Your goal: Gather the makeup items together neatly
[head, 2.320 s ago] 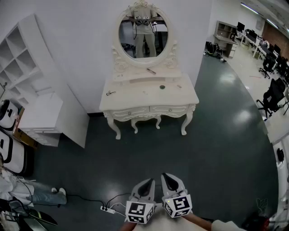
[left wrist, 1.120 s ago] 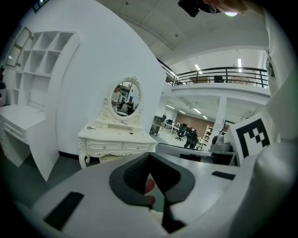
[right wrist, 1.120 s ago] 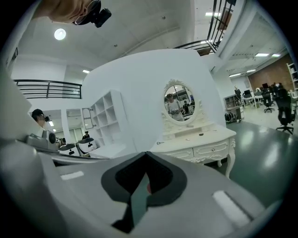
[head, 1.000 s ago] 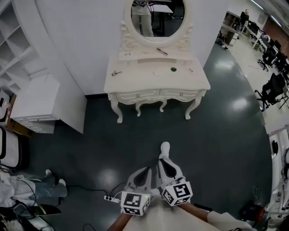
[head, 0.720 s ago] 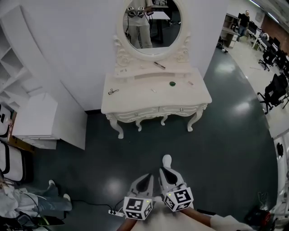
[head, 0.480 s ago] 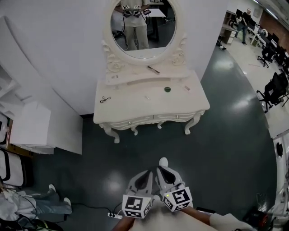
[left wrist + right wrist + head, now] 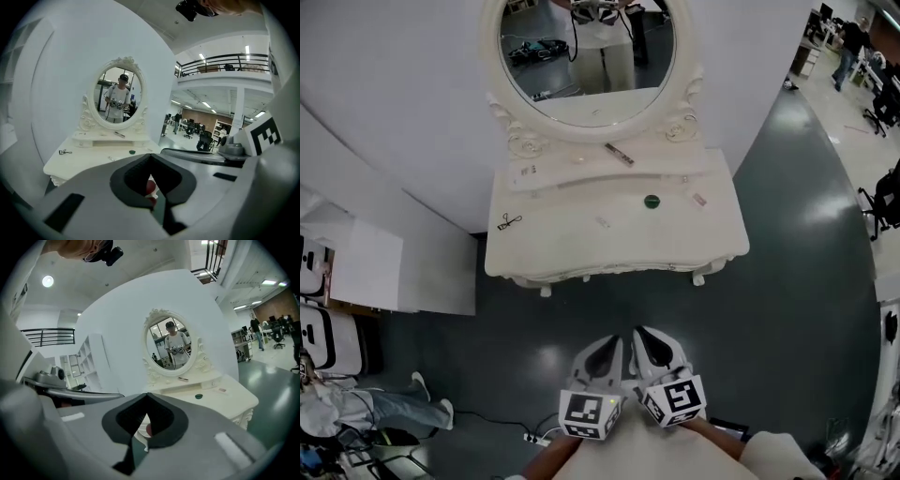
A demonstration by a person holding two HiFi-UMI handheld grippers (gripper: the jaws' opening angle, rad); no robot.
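Both clenched and empty, the left gripper [image 7: 609, 349] and right gripper [image 7: 647, 342] hang short of the white carved dressing table [image 7: 581, 251]; the black eyelash curler [image 7: 508, 222] at its left edge and small green round pot [image 7: 652, 201] look light, slippery, likely best pinched mid-body.

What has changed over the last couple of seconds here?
The person has walked up to the dressing table, which now shows much nearer and larger in the head view. Nothing was taken hold of or let go: the left gripper and right gripper stay shut, empty and side by side. The eyelash curler, green round item, pink item and dark tube lie where they were.
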